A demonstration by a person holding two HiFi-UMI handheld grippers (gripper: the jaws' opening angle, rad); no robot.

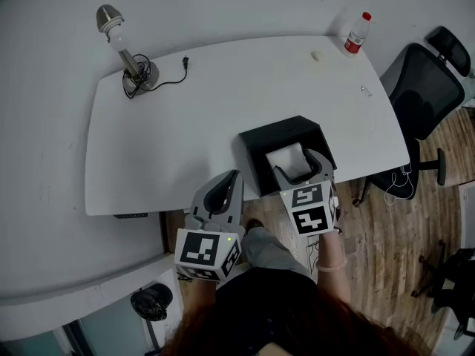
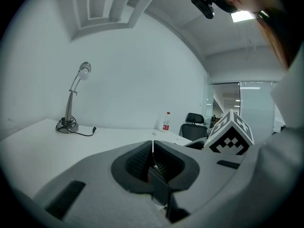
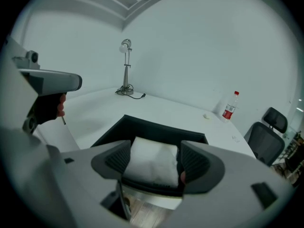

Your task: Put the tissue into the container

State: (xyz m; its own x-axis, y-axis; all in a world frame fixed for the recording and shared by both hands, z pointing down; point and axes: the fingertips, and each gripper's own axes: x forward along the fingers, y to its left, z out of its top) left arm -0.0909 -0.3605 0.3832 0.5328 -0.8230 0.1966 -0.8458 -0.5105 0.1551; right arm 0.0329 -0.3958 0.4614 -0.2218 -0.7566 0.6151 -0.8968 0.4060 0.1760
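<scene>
- Your right tongs (image 3: 154, 152) are spread wide and closed on the tissue (image 3: 153, 164). The white folded pack fills the gap from one ribbed pad to the other.
- In the head view these right tongs (image 1: 297, 163) reach over the near wall of the container (image 1: 256, 153). The tissue (image 1: 286, 159) sits between them, inside the black walls. I cannot tell whether its underside touches the container floor.
- Your left tongs (image 2: 152, 148) are closed tip to tip with nothing between them.
- From above, the left tongs (image 1: 234, 178) hang at the near edge of the surface (image 1: 185, 136), just to the left of the container and apart from it.
- The marker cube (image 2: 231, 134) of your right tool shows at the right of the left gripper view.
- The container (image 3: 164, 126) is a black open-topped box at the near edge of the white surface, its far rim showing beyond the tissue.
- A desk lamp (image 1: 128, 56) stands at the far left corner of the surface, with its cable and plug (image 1: 185, 63) trailing to the right.
- A clear bottle with a red cap and label (image 1: 357, 34) stands at the far right corner, and a small pale object (image 1: 317, 55) lies just beside it.
- A black office chair (image 1: 424, 95) stands on the wooden floor (image 1: 382, 236) off the right end of the surface.
</scene>
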